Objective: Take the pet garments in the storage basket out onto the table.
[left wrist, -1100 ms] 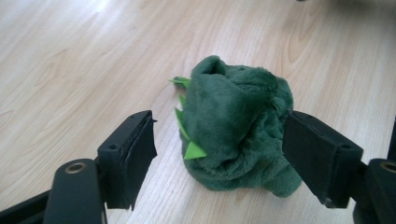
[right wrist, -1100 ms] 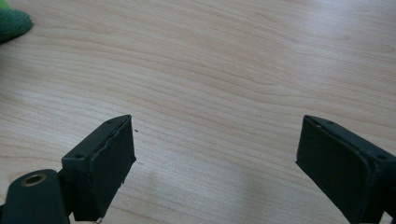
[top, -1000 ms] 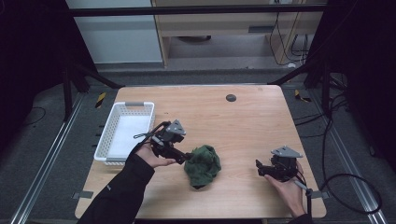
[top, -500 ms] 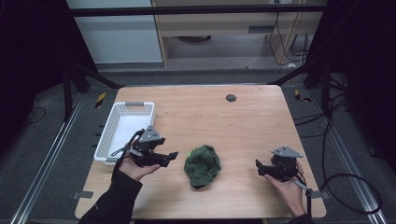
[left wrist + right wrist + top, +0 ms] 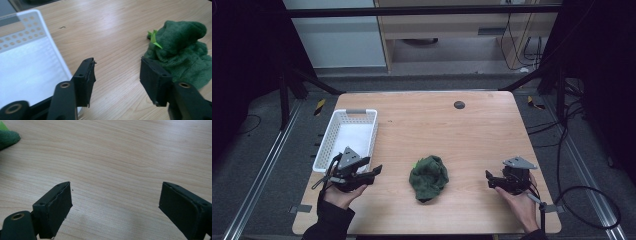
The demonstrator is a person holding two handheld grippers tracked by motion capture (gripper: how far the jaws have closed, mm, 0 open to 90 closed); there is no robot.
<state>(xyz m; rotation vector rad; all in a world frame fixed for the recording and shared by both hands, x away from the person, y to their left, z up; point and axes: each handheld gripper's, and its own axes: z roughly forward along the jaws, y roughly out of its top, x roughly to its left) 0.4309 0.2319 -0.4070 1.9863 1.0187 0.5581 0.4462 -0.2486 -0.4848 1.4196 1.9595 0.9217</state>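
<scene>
Green cloth (image 5: pixel 428 177) lies crumpled mid-table near the front edge, untouched by either tool; white basket (image 5: pixel 346 137) at left holds nothing; left gripper (image 5: pixel 373 171) beside basket, jaws part-open, just been closing on nothing; right gripper (image 5: pixel 490 180) open, idle; cloth looks released, basket step possibly left.

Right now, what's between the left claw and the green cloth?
Nothing: just bare wooden table between the left claw and the green cloth, seen in the high view.
</scene>
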